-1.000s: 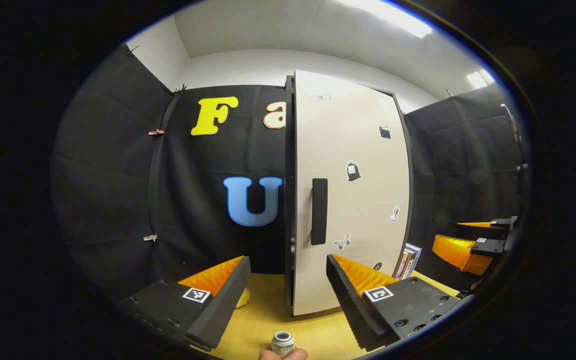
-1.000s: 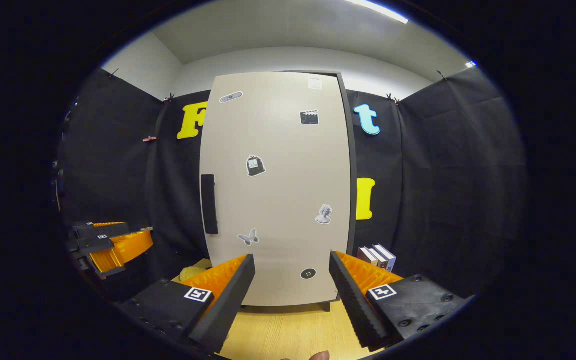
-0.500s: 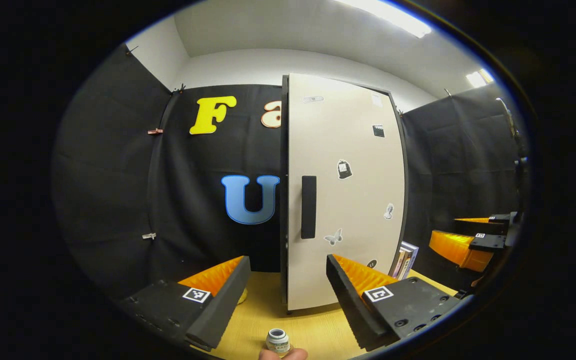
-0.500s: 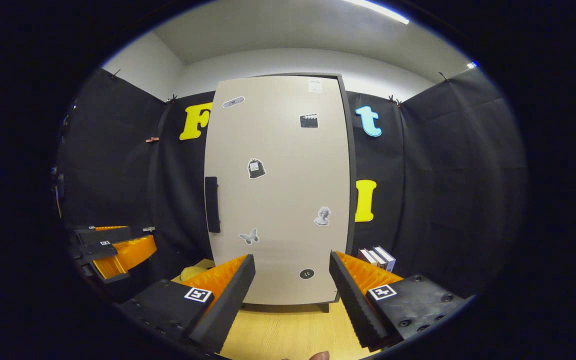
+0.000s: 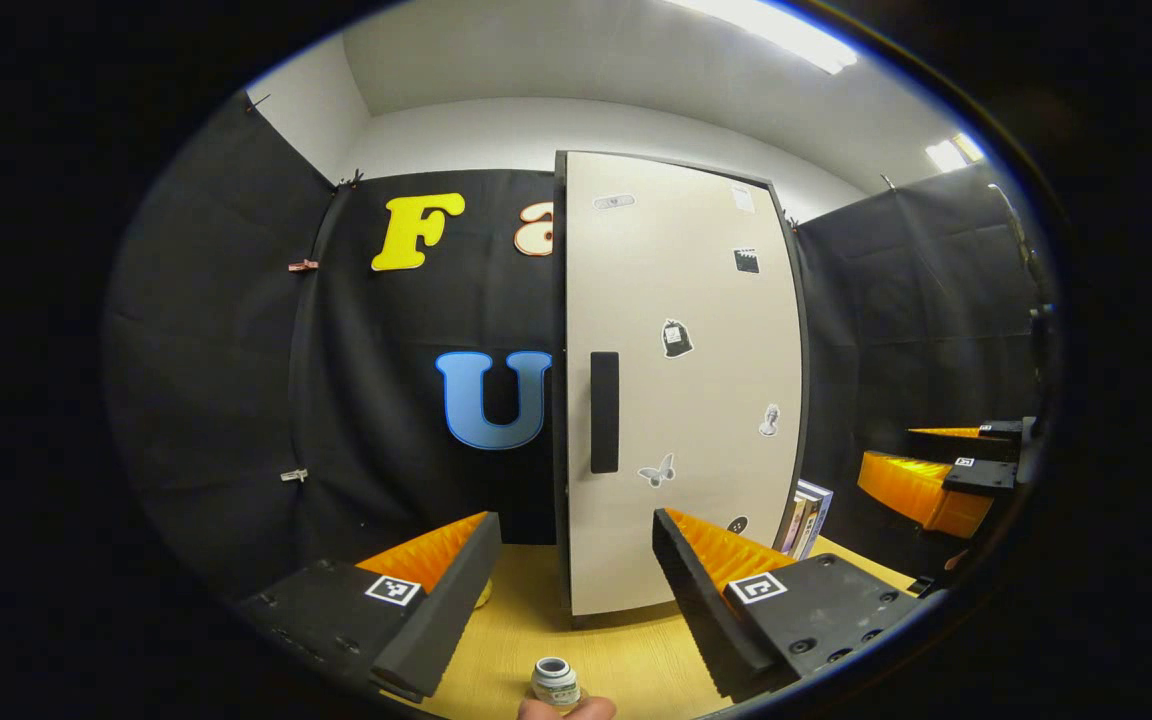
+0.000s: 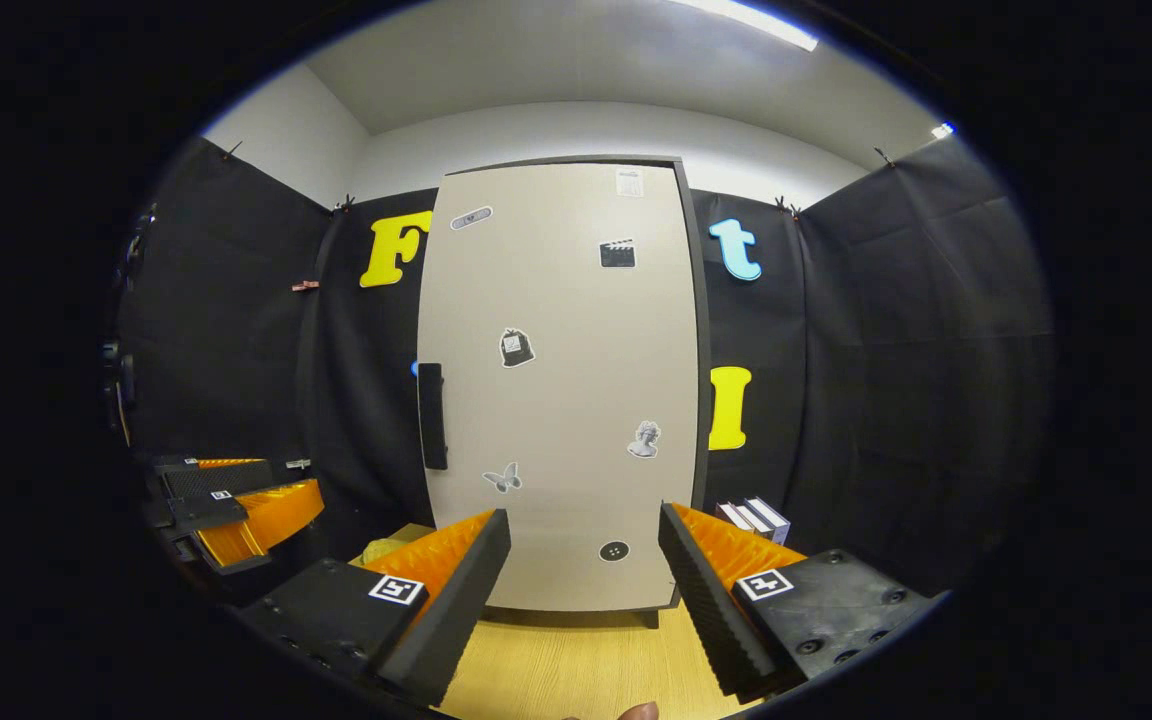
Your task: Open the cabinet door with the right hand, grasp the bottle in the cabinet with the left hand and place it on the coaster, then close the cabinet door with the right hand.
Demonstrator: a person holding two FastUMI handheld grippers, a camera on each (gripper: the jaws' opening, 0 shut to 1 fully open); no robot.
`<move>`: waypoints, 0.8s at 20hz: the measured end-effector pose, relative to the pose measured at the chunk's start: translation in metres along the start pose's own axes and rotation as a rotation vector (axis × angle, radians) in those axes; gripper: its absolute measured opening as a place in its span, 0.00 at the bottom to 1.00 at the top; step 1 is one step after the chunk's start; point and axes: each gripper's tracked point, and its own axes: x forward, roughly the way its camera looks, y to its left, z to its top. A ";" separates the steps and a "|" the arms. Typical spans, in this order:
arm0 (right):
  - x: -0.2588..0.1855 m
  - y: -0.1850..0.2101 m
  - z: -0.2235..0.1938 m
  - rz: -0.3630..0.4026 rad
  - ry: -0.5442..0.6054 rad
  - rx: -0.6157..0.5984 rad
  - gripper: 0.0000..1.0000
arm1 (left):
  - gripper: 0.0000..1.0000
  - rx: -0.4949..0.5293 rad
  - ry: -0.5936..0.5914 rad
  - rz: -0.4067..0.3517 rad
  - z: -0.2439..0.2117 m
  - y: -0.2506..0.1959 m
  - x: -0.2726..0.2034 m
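Standing shut at centre frame in the right gripper view, the cabinet door (image 6: 561, 390) is showing its black handle (image 6: 432, 416) at left. Both the right gripper (image 6: 584, 590) and left gripper (image 5: 568, 590) are gaping empty. The bottle (image 5: 555, 682) is sitting at the bottom centre of the left gripper view.

The bottle (image 5: 555, 682) in front of my left-hand tool is cut off at the frame's bottom edge, its body unseen. Books (image 6: 756, 516) stand partly hidden behind the cabinet door (image 6: 561, 380); its stickers are too small to read.
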 end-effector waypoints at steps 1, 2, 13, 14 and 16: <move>0.000 0.000 -0.001 0.000 0.001 0.004 0.97 | 0.96 -0.001 -0.002 -0.002 0.001 -0.002 0.000; 0.001 -0.001 0.000 -0.001 -0.001 0.005 0.97 | 0.96 -0.001 -0.004 -0.003 0.002 -0.003 0.001; 0.006 -0.005 -0.002 0.006 0.004 -0.001 0.97 | 0.96 0.001 -0.003 -0.001 0.005 -0.009 0.008; 0.007 -0.005 -0.002 0.007 0.004 0.001 0.97 | 0.95 0.000 -0.004 0.000 0.005 -0.010 0.009; 0.010 -0.007 -0.001 0.008 0.002 0.002 0.97 | 0.96 0.000 -0.004 -0.001 0.005 -0.011 0.011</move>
